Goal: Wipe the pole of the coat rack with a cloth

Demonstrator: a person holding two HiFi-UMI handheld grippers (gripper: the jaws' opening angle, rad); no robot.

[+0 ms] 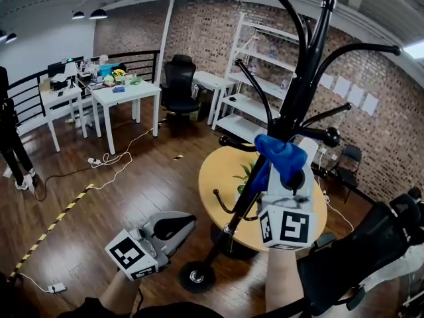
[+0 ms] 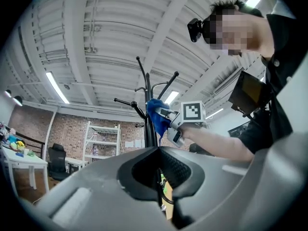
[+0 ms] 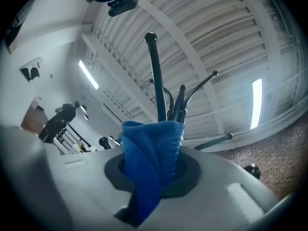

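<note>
right hand-held gripper [image 1: 288, 177]: jaws closed tight on blue cloth [image 1: 281, 152] | cloth: pressed at rack pole [image 1: 295, 105] | left hand-held gripper [image 1: 179, 224]: jaws together, empty, low beside pole

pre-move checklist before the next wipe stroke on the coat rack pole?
1. Cloth grip: ok. The right gripper is shut on the blue cloth.
2. Cloth on pole: ok. It sits against the pole where the hooks branch; pressure cannot tell.
3. Rack steadied: not ok. The left gripper is shut, empty and apart from the lower pole.
4. Clearance: not ok. A hook knob sits right beside the cloth.
5. Base flat on the floor: cannot tell.
</note>
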